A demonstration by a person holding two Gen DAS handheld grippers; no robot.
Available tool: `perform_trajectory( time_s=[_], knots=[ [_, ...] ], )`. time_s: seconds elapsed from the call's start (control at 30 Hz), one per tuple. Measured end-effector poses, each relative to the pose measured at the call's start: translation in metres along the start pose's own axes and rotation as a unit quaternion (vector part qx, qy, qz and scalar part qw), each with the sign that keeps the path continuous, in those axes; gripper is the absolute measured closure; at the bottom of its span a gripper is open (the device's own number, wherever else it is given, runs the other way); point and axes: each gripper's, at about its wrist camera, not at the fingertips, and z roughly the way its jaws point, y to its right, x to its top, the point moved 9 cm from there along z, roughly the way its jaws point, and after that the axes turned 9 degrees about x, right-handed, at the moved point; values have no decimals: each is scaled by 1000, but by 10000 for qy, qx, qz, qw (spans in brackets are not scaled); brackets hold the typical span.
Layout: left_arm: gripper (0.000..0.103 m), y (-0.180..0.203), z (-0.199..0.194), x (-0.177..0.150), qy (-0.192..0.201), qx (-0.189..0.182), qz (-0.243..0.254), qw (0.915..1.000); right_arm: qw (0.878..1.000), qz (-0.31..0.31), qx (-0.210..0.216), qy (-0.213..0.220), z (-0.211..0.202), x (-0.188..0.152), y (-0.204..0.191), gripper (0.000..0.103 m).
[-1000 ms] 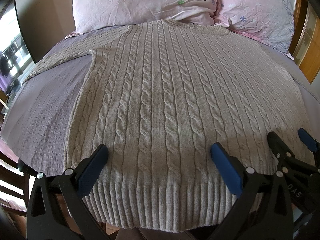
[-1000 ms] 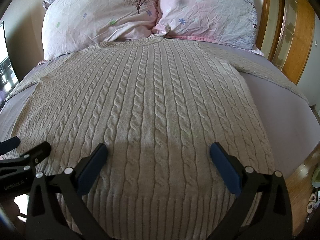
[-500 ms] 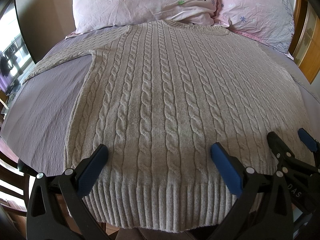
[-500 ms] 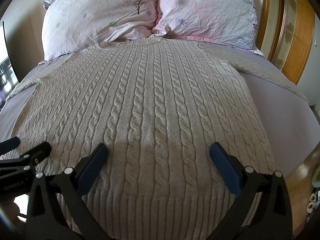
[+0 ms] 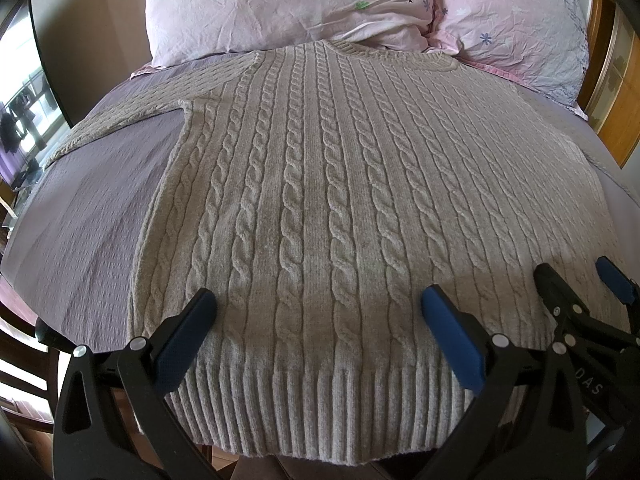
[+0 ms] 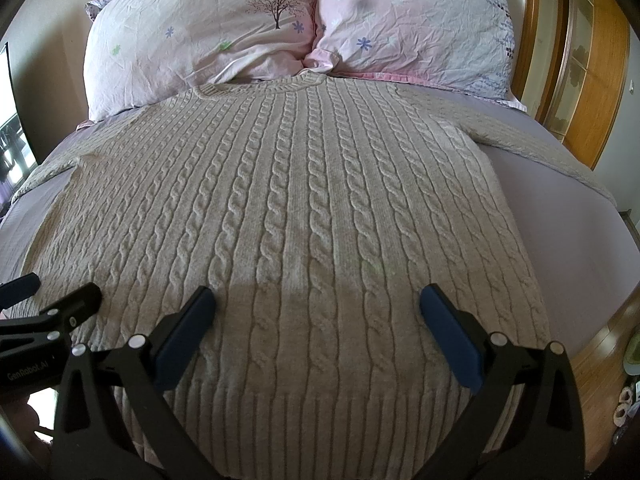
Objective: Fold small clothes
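Note:
A beige cable-knit sweater (image 5: pixel 328 184) lies flat, front up, on a bed with a lilac sheet (image 5: pixel 92 216). Its ribbed hem is toward me and its collar is by the pillows. Both sleeves spread out sideways. It also fills the right wrist view (image 6: pixel 304 208). My left gripper (image 5: pixel 318 328) is open and empty, hovering over the left part of the hem. My right gripper (image 6: pixel 316 324) is open and empty, hovering over the right part of the hem. Each gripper shows in the other's view: the right gripper (image 5: pixel 580 284) and the left gripper (image 6: pixel 52 292).
Two pink floral pillows (image 6: pixel 208 36) (image 6: pixel 416 20) lean at the head of the bed. A wooden headboard and wardrobe (image 6: pixel 592 80) stand at the right. The wooden floor (image 6: pixel 608 344) lies beyond the bed's right edge. A window (image 5: pixel 20 120) is at the far left.

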Motion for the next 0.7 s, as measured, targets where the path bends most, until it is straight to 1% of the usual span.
perform_trajectory(
  time_s=[0.17,0.27,0.3,0.37,0.4,0.43,0.47,0.5,0.53,0.57,0.6,0.63,0.67,0.7],
  knots=[
    [1,0,0,0,4,2,5,10000,10000,-22,10,-2,0,0,0,2],
    [1,0,0,0,40,-2,24,10000,9997,-198,165,27,4,-1,5,2],
    [1,0,-1,0,87,-5,31,10000,9987,-343,387,16,3,2,7,2],
    [1,-2,-3,0,238,-18,50,9997,9970,-213,745,-7,-2,12,24,2],
    [1,-1,-6,1,310,-29,62,9995,9962,157,844,172,-11,26,49,2],
    [1,-2,-7,1,465,-52,76,9989,9949,514,771,389,-21,40,78,2],
    [1,-2,-10,1,519,-60,89,9986,9937,729,678,520,-27,49,97,2],
    [1,-2,-11,2,587,-81,114,9982,9892,1187,424,747,-37,64,141,2],
    [1,-1,-10,2,597,-92,122,9981,9846,1496,248,873,-43,73,172,2],
    [1,-2,-12,6,639,-191,145,9977,9766,1900,47,1006,-49,82,211,2],
    [1,1,-8,6,671,-243,149,9973,9656,2353,-114,1103,-52,89,254,2],
    [1,0,-11,11,757,-344,143,9964,9561,2699,-205,1124,-53,93,286,3],
    [1,-4,-18,21,985,-467,103,9940,9391,3241,-306,1103,-51,94,331,11],
    [1,-6,-22,25,1100,-500,84,9926,9269,3581,-311,1079,-48,93,357,21]
  ],
)
